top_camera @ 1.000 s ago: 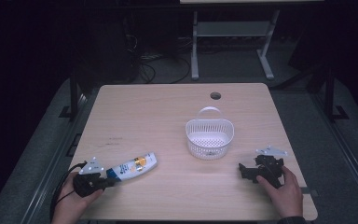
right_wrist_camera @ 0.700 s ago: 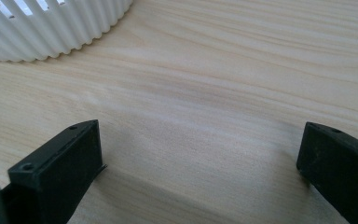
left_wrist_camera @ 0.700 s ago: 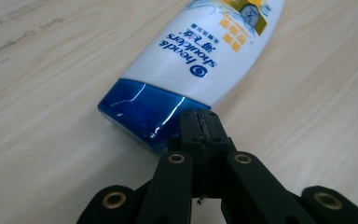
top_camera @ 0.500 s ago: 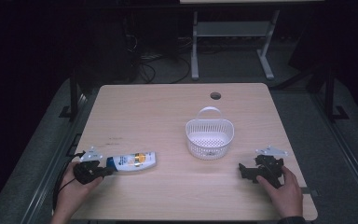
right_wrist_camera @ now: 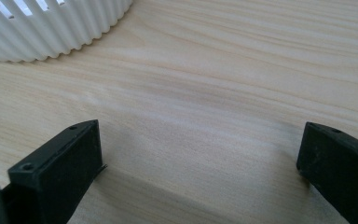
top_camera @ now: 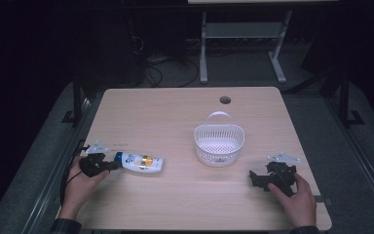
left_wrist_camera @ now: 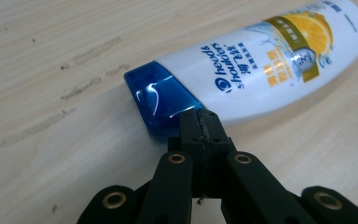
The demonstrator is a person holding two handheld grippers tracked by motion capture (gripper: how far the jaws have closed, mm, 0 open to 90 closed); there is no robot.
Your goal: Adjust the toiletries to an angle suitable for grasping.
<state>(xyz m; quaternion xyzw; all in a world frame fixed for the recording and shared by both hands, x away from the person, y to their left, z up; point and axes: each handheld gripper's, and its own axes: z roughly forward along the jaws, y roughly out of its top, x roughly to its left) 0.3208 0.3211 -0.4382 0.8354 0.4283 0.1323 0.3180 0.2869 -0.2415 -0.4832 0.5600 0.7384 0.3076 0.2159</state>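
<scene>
A white shampoo bottle [top_camera: 141, 162] with a blue cap and an orange label lies on its side at the table's front left. My left gripper [top_camera: 111, 165] is shut, jaws pressed together with nothing between them, and their tips rest against the blue cap. In the left gripper view the bottle [left_wrist_camera: 270, 60] stretches up and to the right from my gripper [left_wrist_camera: 200, 122]. My right gripper [top_camera: 254, 178] rests near the front right edge. Its jaws stand wide open over bare wood in the right gripper view [right_wrist_camera: 198, 140].
A white slatted basket [top_camera: 219, 129] with a handle stands right of the table's middle; its wall [right_wrist_camera: 51, 32] is at the top left of the right gripper view. A cable hole [top_camera: 225, 100] lies at the back of the table [top_camera: 165, 122]. Dark floor surrounds it.
My left hand and gripper have moved away from the front edge. The bottle's cap end went with them, so the bottle swung from tilted to nearly level. The right gripper stayed still.
</scene>
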